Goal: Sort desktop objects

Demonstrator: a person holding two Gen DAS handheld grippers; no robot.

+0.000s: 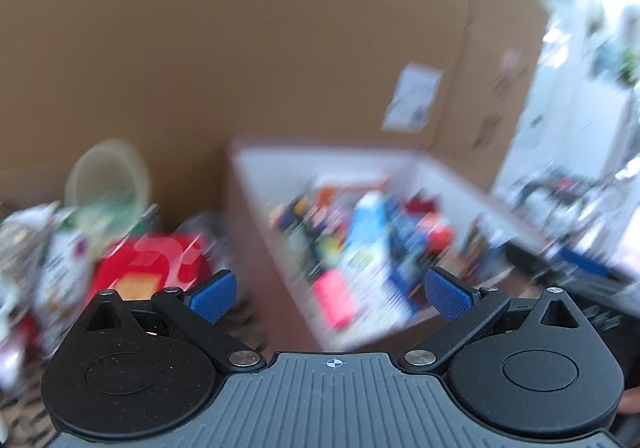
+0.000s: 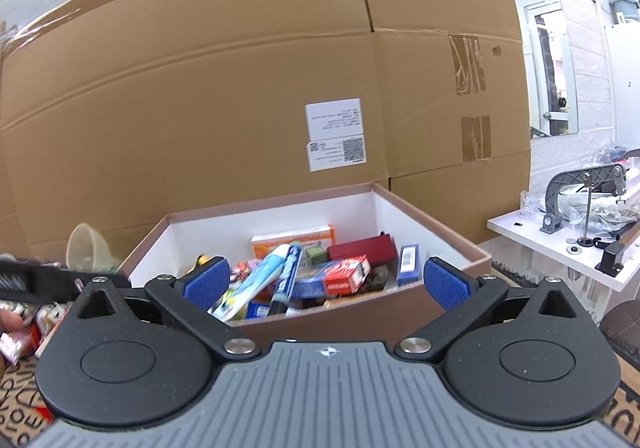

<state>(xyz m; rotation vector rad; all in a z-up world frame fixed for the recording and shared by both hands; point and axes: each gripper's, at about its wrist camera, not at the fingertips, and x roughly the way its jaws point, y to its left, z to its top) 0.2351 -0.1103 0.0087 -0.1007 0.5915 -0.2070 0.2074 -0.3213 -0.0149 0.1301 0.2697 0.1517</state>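
Ahead, both tongs, left (image 1: pixel 330 294) and right (image 2: pixel 326 282), gape apart and empty; the box (image 2: pixel 360 318) of sorted items lies just beyond the right tongs.

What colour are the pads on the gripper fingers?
Blue, with a fine textured surface; the right wrist view shows the pads best.

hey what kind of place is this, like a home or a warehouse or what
Probably a home storage or work corner, not a warehouse. Big cardboard cartons stand behind an open box of small household goods, and a white shelf holds hardware parts beside a white wall.
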